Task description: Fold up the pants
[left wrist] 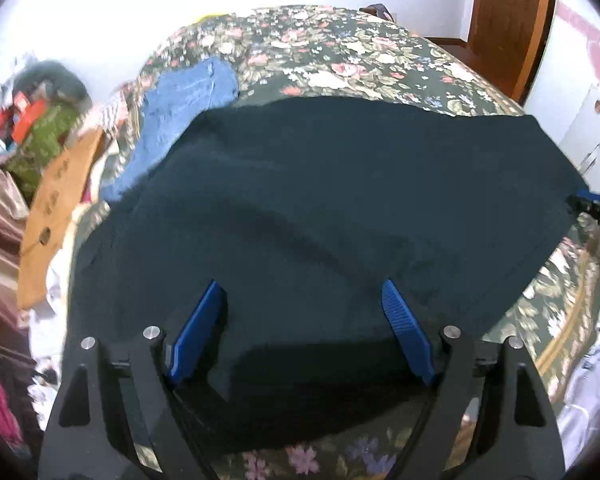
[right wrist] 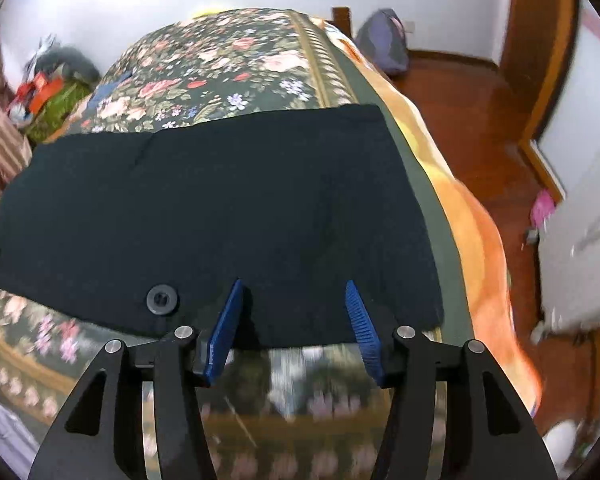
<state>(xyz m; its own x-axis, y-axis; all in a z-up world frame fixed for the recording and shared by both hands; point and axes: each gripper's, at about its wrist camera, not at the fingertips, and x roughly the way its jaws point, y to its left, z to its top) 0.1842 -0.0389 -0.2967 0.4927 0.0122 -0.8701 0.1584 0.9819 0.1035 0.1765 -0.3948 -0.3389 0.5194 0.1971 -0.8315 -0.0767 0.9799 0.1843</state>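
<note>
Dark pants (left wrist: 320, 200) lie flat across a floral bedspread (left wrist: 340, 52). My left gripper (left wrist: 302, 292) hovers open over their near part, its blue pads wide apart with only flat cloth below them. At the pants' right corner, the tip of the other gripper (left wrist: 596, 208) shows in the left wrist view. In the right wrist view the same pants (right wrist: 220, 208) spread out, a black button (right wrist: 162, 299) near their front edge. My right gripper (right wrist: 294, 286) stands open above that front edge, nothing pinched between its pads.
Blue jeans (left wrist: 188, 96) lie on the bed's far left, beside a cardboard box (left wrist: 60, 200) and a pile of clutter (left wrist: 40, 112). An orange blanket (right wrist: 480, 240) hangs off the bed's right side over a wooden floor (right wrist: 480, 112), with a backpack (right wrist: 382, 42) and a white cabinet (right wrist: 580, 240) there.
</note>
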